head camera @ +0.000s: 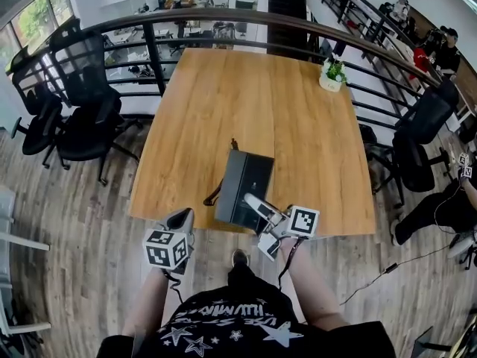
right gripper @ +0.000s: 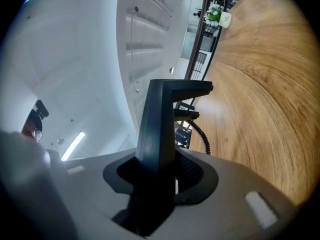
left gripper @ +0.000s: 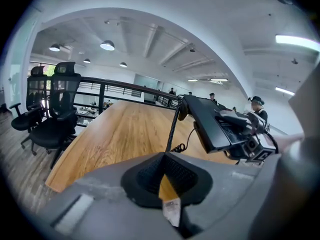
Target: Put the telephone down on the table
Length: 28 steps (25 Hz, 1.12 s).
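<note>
The black telephone [head camera: 244, 187] hangs over the near edge of the wooden worktop [head camera: 246, 103]. The left gripper view shows it lifted clear of the wood, with its curly cord [left gripper: 173, 129] trailing down to the surface. The right claw [head camera: 253, 203] is clamped on the telephone's near end, and the dark body stands straight up between its jaws. The left claw [head camera: 181, 218] is just beside it to the left, off the worktop's edge, jaws together and empty. A small potted plant [head camera: 332, 74] sits at the far right corner, and black office chairs [head camera: 82, 103] stand to the left.
</note>
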### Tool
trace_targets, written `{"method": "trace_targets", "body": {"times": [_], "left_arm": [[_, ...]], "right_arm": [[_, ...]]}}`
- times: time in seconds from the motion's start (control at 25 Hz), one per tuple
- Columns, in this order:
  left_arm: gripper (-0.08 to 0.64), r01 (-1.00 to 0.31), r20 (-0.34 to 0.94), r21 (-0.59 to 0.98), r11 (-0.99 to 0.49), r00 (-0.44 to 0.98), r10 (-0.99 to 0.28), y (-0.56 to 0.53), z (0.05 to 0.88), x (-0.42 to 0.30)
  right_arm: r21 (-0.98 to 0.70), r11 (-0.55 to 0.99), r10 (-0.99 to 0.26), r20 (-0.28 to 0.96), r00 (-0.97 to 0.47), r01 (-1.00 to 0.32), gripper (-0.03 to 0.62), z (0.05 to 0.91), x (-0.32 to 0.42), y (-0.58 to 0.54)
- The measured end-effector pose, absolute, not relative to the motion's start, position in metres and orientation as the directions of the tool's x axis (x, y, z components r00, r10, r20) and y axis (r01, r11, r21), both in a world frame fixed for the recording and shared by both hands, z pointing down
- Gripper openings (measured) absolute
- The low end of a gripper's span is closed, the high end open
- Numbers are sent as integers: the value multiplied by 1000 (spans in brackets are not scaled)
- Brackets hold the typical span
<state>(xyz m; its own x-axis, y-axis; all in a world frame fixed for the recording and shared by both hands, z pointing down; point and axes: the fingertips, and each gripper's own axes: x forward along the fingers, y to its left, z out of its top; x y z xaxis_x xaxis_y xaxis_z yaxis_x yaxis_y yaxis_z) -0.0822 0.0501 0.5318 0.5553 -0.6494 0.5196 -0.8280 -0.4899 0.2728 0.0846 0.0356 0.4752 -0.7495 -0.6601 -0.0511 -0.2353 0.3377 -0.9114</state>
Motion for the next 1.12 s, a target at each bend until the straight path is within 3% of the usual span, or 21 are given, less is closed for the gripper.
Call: {"method": "trace_targets", "body": {"times": [0.64, 1.12], "left_arm": [[2, -893, 532, 234, -384, 449, -718, -45, 525, -55], [2, -929, 525, 205, -307, 369, -766, -71, 516, -80]], "right_arm": [[-910, 368, -576, -64, -815, -189, 163, 485, 119, -77], [-917, 375, -523, -89, -847, -135, 163, 490, 98, -117]]}}
